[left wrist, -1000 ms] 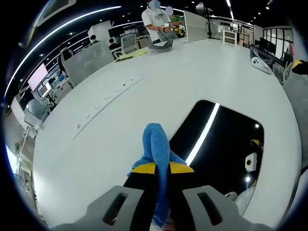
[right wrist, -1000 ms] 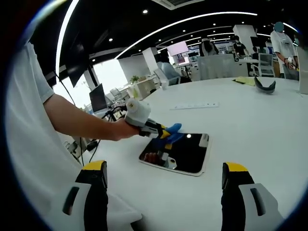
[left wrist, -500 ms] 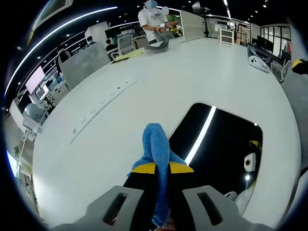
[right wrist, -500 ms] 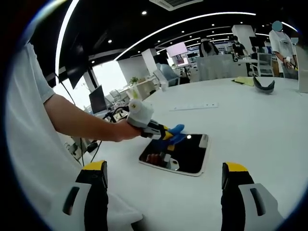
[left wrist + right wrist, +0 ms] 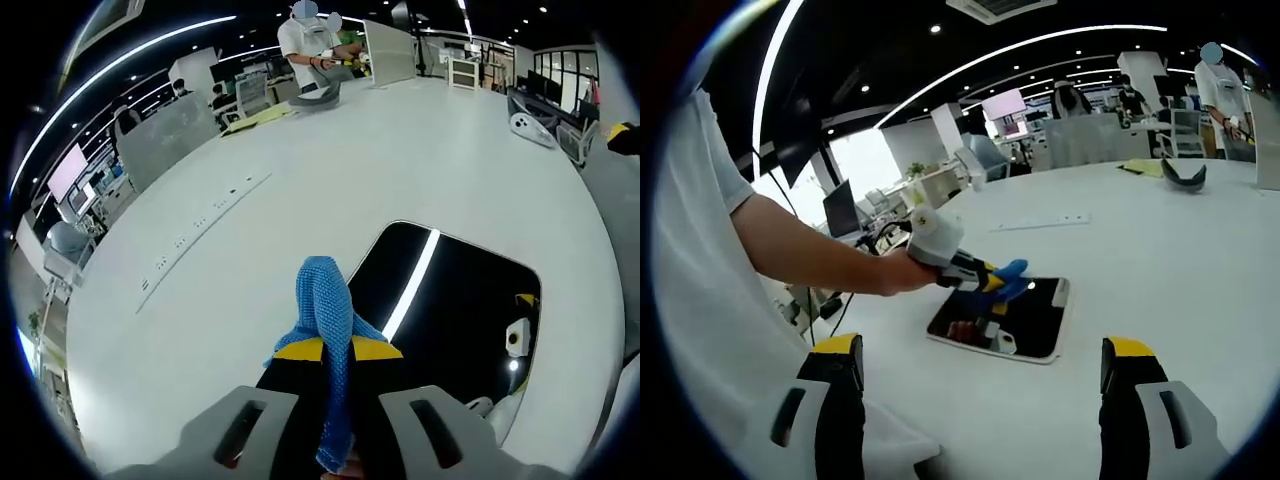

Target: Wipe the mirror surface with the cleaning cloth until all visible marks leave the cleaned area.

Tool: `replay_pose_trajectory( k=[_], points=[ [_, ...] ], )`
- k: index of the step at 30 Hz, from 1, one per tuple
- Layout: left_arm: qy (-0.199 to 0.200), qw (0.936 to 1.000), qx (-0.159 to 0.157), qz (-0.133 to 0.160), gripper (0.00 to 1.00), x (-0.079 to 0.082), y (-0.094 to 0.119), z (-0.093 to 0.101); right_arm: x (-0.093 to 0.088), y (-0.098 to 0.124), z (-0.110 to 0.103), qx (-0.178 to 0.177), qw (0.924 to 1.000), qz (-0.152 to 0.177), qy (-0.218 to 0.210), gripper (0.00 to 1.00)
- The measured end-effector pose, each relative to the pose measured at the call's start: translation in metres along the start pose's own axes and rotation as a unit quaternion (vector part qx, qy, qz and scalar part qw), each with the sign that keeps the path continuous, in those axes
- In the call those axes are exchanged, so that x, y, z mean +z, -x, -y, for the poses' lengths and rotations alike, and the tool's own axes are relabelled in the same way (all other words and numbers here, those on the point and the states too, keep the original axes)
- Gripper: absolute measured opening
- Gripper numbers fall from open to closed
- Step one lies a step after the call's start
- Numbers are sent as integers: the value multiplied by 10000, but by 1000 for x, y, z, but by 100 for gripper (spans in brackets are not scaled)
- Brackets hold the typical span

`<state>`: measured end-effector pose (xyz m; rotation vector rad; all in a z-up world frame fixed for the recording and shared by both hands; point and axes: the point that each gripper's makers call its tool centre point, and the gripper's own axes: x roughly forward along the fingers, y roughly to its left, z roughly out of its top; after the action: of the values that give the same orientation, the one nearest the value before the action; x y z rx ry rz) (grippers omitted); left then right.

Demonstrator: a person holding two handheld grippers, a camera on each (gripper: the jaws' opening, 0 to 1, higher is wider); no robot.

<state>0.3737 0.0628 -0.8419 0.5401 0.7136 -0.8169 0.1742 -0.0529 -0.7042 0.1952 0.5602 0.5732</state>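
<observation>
Looking along the left gripper [image 5: 328,350] in the left gripper view: its yellow-tipped black jaws are pressed together on the cloth [image 5: 326,305], a blue, coarsely knitted fold that stands up past the tips and hangs down between the jaws. Pinching it this way likely leaves a soft pad out front for rubbing. The mirror [image 5: 455,305] lies flat on the white table [image 5: 300,170], just beyond the cloth; whether the cloth touches the glass cannot be told from here. The mirror is a dark, glossy rounded rectangle reflecting a bright ceiling strip. No marks can be made out on it.

Right gripper view: the right gripper [image 5: 985,375] has its two yellow-capped jaws spread wide with nothing between them, held well back from the mirror [image 5: 1025,320], probably to keep clear of the wiping. Over the mirror's near-left edge a person's hand [image 5: 898,270] holds the left gripper [image 5: 980,278], cloth [image 5: 1008,275] at the tip, angled down toward the glass. A thin pale frame rims the mirror; its surface is smooth against the matte table [image 5: 1160,260].
</observation>
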Motion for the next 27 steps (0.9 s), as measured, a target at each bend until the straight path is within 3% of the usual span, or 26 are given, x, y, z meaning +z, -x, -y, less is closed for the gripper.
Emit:
replay_pose_trajectory(
  k=[27],
  points=[
    [-243,9995,-206,20,5,20,-12,26,-8,8,9,-105,9999,7,-103,98]
  ],
)
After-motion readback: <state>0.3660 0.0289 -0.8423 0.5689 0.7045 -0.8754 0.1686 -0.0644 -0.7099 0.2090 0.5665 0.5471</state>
